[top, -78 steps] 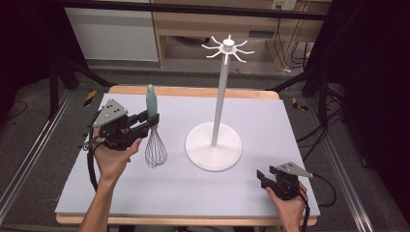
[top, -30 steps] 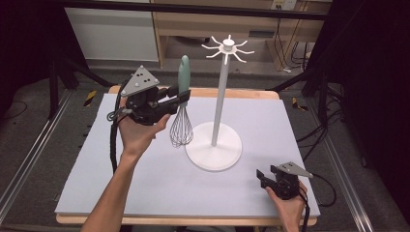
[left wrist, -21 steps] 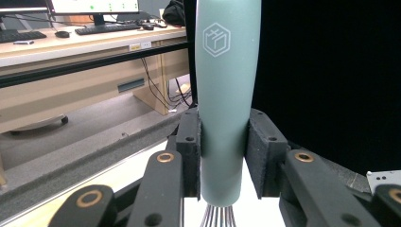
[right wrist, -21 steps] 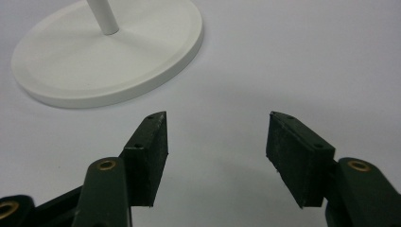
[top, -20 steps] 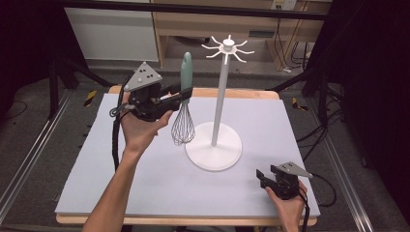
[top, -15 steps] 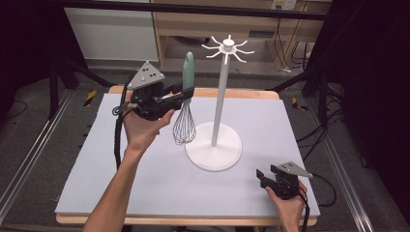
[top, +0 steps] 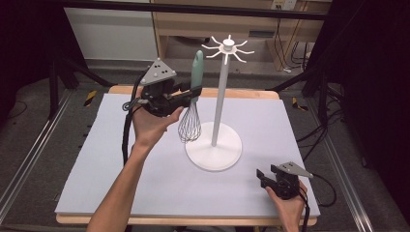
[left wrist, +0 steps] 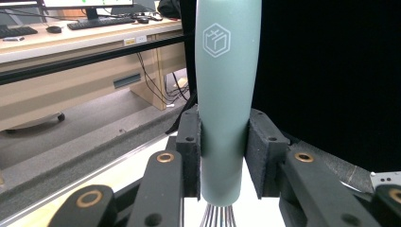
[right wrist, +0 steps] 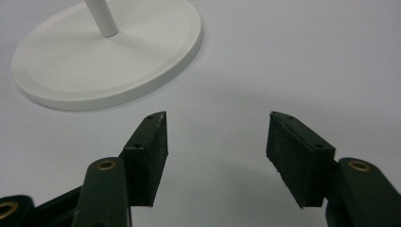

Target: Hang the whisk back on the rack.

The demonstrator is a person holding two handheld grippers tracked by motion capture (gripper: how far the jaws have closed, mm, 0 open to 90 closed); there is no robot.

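A whisk with a pale green handle and a wire head hangs upright in the air, wires down, left of the white stand's pole. My left gripper is shut on the handle, with both pads pressed to its lower half. The stand carries a ring of hooks at its top and rests on a round white base. My right gripper rests low on the mat at the front right, open, with nothing between its jaws. In the right gripper view the base lies ahead to the left.
A pale grey mat covers the wooden table. Wooden shelving and cables stand behind the table. Dark floor and metal rails run along both sides.
My left gripper has lifted the whisk off the mat and carried it up and to the right, toward the stand's pole. The right gripper has stayed where it was.
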